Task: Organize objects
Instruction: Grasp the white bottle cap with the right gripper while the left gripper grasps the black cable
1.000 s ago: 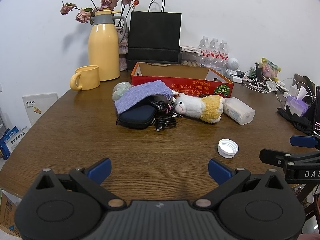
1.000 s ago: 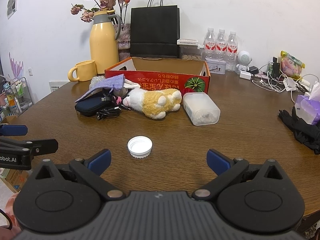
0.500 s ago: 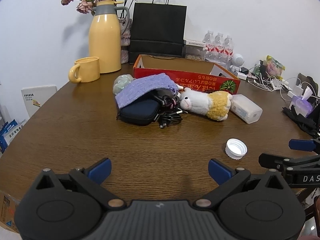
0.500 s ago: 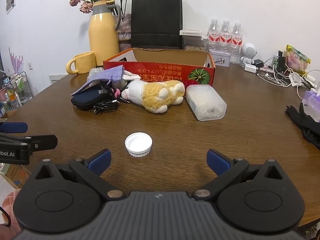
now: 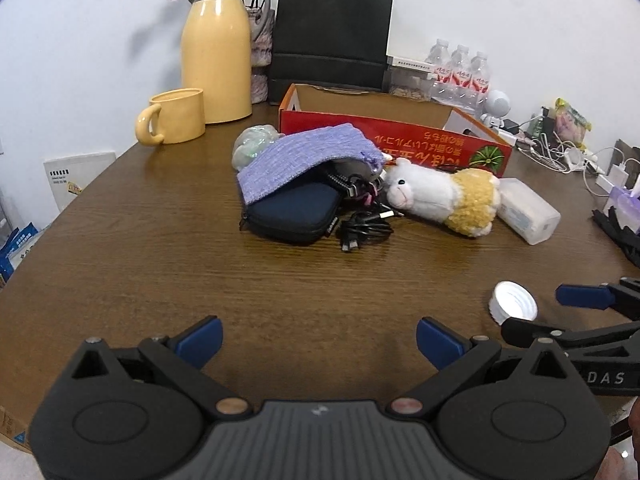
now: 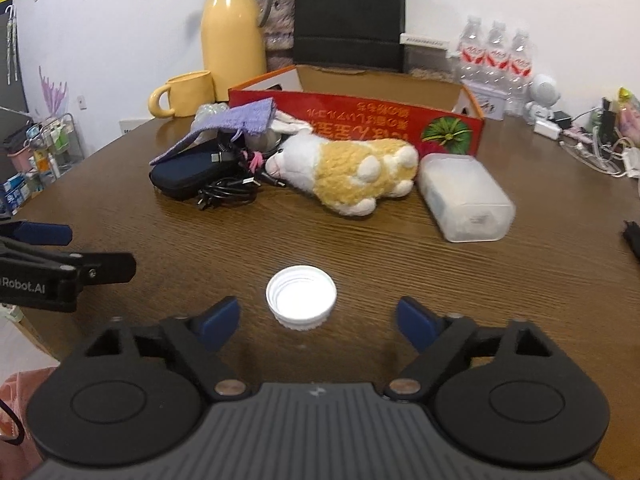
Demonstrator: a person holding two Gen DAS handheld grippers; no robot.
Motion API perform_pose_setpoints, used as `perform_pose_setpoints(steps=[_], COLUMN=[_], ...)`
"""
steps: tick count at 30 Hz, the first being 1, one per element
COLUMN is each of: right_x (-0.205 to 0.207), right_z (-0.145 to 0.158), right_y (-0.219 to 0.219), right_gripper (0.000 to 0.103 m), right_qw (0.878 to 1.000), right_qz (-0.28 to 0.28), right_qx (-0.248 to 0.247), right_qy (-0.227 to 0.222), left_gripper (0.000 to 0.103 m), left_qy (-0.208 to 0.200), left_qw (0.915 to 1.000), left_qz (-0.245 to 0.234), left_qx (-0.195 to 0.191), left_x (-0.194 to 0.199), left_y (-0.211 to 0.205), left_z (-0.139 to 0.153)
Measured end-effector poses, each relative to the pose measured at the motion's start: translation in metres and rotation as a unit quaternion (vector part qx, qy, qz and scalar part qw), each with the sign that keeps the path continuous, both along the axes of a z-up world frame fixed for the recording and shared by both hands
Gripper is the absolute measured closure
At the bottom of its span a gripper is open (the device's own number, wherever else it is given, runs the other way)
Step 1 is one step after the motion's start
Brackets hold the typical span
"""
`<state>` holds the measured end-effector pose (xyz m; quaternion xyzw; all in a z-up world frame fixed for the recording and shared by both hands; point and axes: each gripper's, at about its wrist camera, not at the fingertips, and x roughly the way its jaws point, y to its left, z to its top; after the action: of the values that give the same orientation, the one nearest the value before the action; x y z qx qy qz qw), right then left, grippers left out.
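Both of my grippers had pushed forward across the brown wooden table (image 6: 400, 264) since the earlier frames, and the round white plastic screw cap (image 6: 301, 295), lying open side up, had come close under my right gripper (image 6: 318, 322). Its jaws were closing, the blue pads either side of the cap but apart from it; nothing was pinched yet. My left gripper (image 5: 318, 338) hovered with fingers spread over bare wood, holding nothing. Beyond lay the clutter: a white-and-yellow plush alpaca (image 6: 344, 172), a frosted plastic box (image 6: 464, 200), a dark blue zip case (image 5: 292, 212) under a purple knitted pouch (image 5: 308, 160), and the red cardboard box (image 6: 384, 120) they likely belonged in. I judged the low, smooth cap could skid ahead or flip if one pad met its rim first, and pads dragging on the wood might stall the pinch.
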<state>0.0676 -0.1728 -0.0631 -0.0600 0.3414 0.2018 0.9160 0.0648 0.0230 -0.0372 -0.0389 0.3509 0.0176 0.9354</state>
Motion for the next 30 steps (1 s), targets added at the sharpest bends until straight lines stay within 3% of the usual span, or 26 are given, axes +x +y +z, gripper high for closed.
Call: perform_pose_setpoints(steps=[2,4,5,6,17,22,26,30], right_x=[0.007,0.013,0.013,0.015,0.043,0.054,0.061,0.064], right_z=[-0.003,-0.007,-0.007,-0.008,-0.001,0.003,0.003,0.000], right_y=[0.003,0.006,0.007,0.008,-0.018,-0.030,-0.036,-0.039], right_gripper=[0.028,0.040,0.056,0.062,0.062,0.062,0.062,0.062], right_qw=[1.000,1.000,1.000,1.000,0.999,0.998,0.998,0.998], right_qz=[0.008,0.019,0.023,0.028,0.007,-0.003,-0.006,-0.003], right_qx=[0.001,0.004,0.003,0.003,0.044,0.053,0.060,0.064], right_qy=[0.006,0.011,0.003,-0.002,-0.020,-0.031,-0.032,-0.029], left_gripper=[0.000,0.000,0.000,0.000,0.014,0.033,0.056,0.060], left_qy=[-0.002,-0.006,-0.008,-0.009,-0.038,-0.049,-0.037,-0.023], left_qw=[1.0000,1.0000,0.9999,0.9999,0.9988,0.9967,0.9962,0.9967], left_qz=[0.002,0.006,0.008,0.010,-0.025,-0.047,-0.057,-0.045], left_qx=[0.002,0.005,0.007,0.009,0.018,0.045,0.053,0.063], left_x=[0.007,0.014,0.018,0.022,0.061,0.076,0.088,0.098], left_y=[0.000,0.000,0.000,0.000,-0.022,-0.043,-0.054,-0.057], left_z=[-0.001,-0.001,-0.001,-0.001,0.010,0.010,0.006,-0.001])
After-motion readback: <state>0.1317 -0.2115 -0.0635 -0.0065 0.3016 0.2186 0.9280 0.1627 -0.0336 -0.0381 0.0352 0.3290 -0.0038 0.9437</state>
